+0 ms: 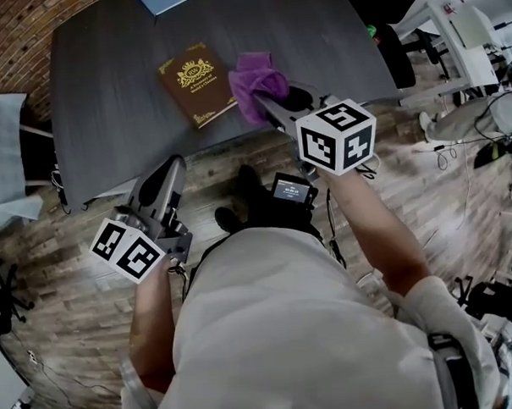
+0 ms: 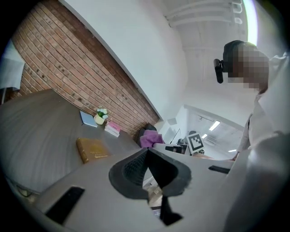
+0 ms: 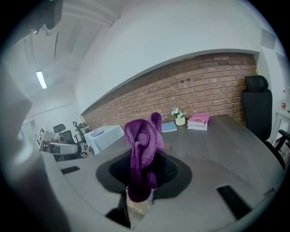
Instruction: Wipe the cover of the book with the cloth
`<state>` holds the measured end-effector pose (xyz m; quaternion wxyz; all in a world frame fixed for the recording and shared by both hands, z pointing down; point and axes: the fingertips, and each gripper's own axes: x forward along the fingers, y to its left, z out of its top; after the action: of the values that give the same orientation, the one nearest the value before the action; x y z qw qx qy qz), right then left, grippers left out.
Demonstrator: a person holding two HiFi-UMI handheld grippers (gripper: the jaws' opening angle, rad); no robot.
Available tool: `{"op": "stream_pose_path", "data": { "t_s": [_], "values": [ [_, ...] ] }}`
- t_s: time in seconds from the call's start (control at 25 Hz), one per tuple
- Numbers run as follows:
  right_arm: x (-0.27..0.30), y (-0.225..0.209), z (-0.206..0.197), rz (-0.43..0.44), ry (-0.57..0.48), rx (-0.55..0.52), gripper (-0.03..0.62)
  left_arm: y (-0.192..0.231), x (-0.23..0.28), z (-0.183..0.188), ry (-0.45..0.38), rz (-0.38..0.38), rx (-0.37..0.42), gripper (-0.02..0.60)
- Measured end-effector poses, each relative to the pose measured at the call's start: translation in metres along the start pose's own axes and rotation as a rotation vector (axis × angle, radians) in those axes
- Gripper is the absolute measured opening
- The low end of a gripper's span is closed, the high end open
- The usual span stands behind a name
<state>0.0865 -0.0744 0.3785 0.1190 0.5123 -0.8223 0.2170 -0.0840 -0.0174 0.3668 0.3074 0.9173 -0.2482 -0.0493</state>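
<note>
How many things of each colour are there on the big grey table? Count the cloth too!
Brown book: 1
Purple cloth: 1
Blue notebook: 1
Pink pile of books: 1
Yellow flower pot: 1
Total: 5

Grey table [image 1: 107,96], blue notebook [image 1: 164,0], pink books [image 3: 199,121]
</note>
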Motion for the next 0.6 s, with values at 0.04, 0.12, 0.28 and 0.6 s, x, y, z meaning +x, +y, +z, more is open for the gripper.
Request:
{"op": "stream_pose_path", "data": {
  "t_s": [0.04,0.12,0.28,0.6],
  "values": [
    [-0.005,0.005,-0.001,0.003,-0.007,-0.006,0.107,-0.002,-0.003,0.0,-0.004,-0.002,0.001,0.008],
    [-0.015,0.013,-0.005,0.008,-0.02,-0.006,0.107,-0.007,-0.01,-0.002,-0.012,-0.005,0.003,0.008],
    [-0.035,0.023,-0.012,0.01,-0.038,0.02,0.107,-0.016,-0.027,-0.002,-0.023,-0.002,0.01,0.008],
    [-0.063,0.021,0.0,0.028,-0.086,0.02,0.106,-0.029,-0.044,0.005,-0.065,0.031,0.028,0.008]
  ]
}}
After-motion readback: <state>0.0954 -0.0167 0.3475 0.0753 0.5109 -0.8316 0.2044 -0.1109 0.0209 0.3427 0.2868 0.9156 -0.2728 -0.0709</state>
